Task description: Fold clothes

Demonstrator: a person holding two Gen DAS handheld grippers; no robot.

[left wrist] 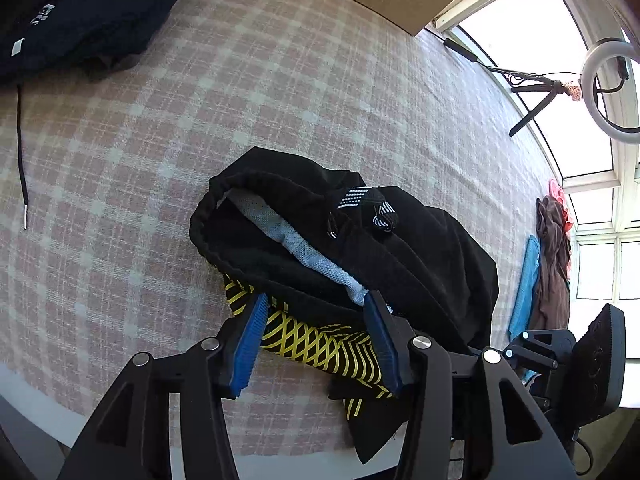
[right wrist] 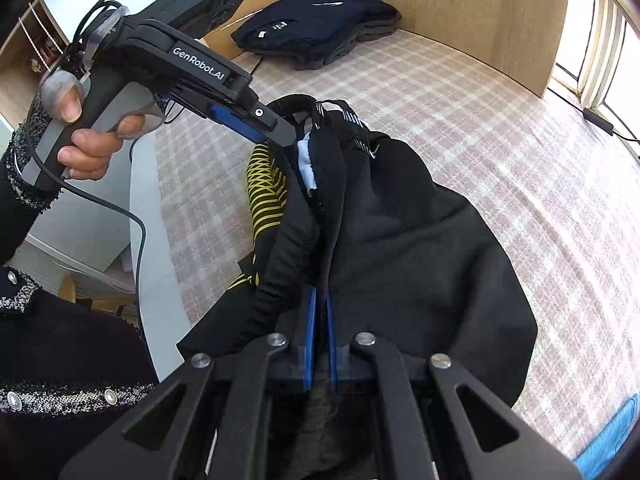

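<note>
Now right claw (right wrist: pixel 320 312) clenched on black shorts (right wrist: pixel 400 232) — left claw (left wrist: pixel 316 320) released, straddling waistband.

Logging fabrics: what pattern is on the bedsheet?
Pink and white plaid on the bedsheet, clearest in the left wrist view.

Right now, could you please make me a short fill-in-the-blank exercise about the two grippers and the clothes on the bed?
1. The right gripper is ____ on the black shorts.
2. The left gripper has its jaws ____ around the waistband end.
3. The pattern on the shorts is black and ____.
4. The folded dark clothes lie next to the ____ headboard.

Missing words: shut; open; yellow; wooden
</note>
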